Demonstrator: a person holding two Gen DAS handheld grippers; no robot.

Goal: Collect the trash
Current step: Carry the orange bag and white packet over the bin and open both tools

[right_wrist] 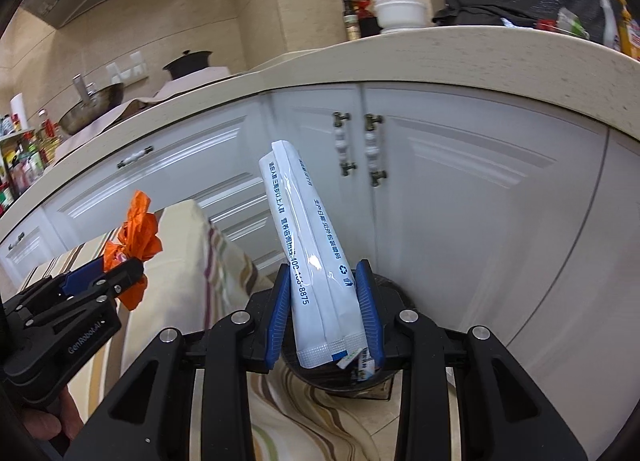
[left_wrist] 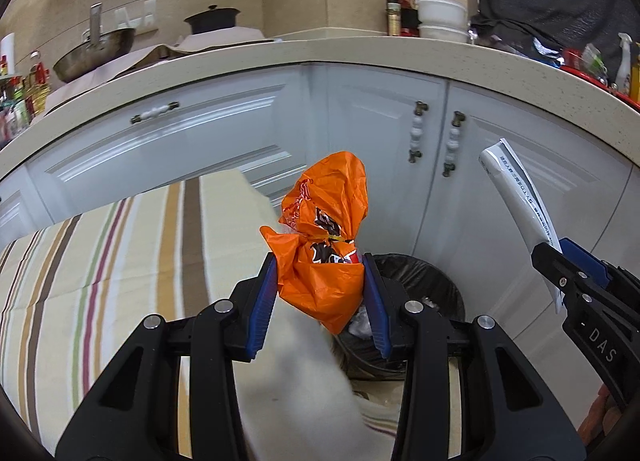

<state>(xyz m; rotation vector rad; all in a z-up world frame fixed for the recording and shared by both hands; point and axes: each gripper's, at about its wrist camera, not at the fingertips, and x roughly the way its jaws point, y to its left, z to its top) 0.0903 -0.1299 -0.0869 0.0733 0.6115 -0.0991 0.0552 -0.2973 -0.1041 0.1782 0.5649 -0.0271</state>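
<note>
Between the left gripper's point(left_wrist: 322, 289) fingers: crumpled orange bag point(left_wrist: 325, 241), clamped, above the black-lined bin point(left_wrist: 424, 285), which holds some white scraps. Not dropped yet.

Right wrist view: right gripper point(right_wrist: 325, 311) clamps white pouch point(right_wrist: 310, 245) upright; bin point(right_wrist: 394, 297) sits just beyond the fingertips. Both drops remain.

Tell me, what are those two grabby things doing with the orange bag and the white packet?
A person is picking up trash with two hand-held grippers. The left gripper is squeezing a crumpled orange bag, and the right gripper is pinching a white packet. Both are held up near the black-lined trash bin on the floor by the white cabinets. Nothing has been dropped in yet.
</note>
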